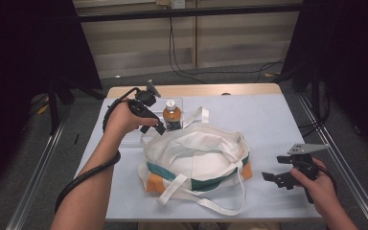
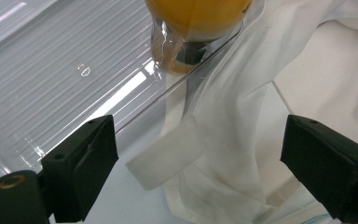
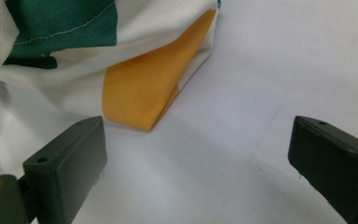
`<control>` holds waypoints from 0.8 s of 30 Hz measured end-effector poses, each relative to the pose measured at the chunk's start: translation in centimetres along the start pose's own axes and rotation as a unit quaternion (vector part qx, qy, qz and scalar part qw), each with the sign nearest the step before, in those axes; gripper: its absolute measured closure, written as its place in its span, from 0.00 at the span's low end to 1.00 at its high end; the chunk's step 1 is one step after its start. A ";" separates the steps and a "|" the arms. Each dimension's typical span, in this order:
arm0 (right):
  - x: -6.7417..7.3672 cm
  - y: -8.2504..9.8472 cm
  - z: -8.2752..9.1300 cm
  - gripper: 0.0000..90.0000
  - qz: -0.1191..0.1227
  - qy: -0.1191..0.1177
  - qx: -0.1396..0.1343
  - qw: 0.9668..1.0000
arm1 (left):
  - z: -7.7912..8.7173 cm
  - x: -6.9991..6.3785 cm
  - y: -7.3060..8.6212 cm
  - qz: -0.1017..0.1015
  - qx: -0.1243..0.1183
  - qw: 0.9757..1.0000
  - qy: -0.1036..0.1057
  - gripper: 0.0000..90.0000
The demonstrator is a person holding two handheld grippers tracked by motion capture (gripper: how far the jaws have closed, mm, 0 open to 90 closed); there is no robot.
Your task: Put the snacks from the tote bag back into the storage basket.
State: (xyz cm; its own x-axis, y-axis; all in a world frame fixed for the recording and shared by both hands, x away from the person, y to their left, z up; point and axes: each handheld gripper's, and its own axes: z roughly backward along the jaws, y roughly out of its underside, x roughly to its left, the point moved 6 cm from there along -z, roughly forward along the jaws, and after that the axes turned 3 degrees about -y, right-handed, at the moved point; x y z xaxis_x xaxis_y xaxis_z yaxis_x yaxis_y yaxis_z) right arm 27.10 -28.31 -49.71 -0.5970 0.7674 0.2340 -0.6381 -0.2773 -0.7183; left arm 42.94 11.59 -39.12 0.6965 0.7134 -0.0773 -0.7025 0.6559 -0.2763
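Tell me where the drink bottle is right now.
In the high view the bottle stands upright in a clear tray at the table's far left, just behind the cloth bag and beside the left gripper.

A pale tabletop [image 1: 278, 124] with a wooden far edge sits on grey floor [image 1: 139, 79]. Black curtains [image 1: 24, 52] hang left and right. Behind, a light panelled wall [image 1: 230, 38], cables [image 1: 211, 71] trailing down and across. Metal rails [image 1: 36, 172] flank the tabletop, perhaps frame parts. Lighting is dim.
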 end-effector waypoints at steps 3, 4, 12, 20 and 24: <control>0.0 0.0 0.0 0.05 -0.003 0.000 0.002 1.000 | -0.1 0.0 0.4 0.004 -0.003 1.000 0.004 0.12; 0.0 0.0 0.0 0.05 -0.002 -0.001 0.002 1.000 | -0.1 0.0 0.6 0.003 0.000 1.000 0.004 0.12; 0.1 0.0 0.0 0.05 -0.002 0.001 0.002 1.000 | 0.0 0.1 1.9 0.010 -0.001 1.000 0.006 0.12; 0.2 0.0 -0.1 0.05 -0.002 -0.001 0.005 1.000 | 0.0 0.1 3.0 0.007 0.000 1.000 0.007 0.12; 0.2 0.0 -0.1 0.05 0.000 -0.002 0.003 1.000 | -0.1 0.1 3.5 0.012 0.002 1.000 0.008 0.12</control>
State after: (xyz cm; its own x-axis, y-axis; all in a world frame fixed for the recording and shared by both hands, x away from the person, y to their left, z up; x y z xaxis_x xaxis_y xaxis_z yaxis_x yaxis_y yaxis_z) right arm 27.02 -28.06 -49.72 -0.5987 0.7653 0.2364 -0.6412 -0.2811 -0.7141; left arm 40.55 13.91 -40.16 0.6815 0.7249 -0.1002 -0.7197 0.6392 -0.2709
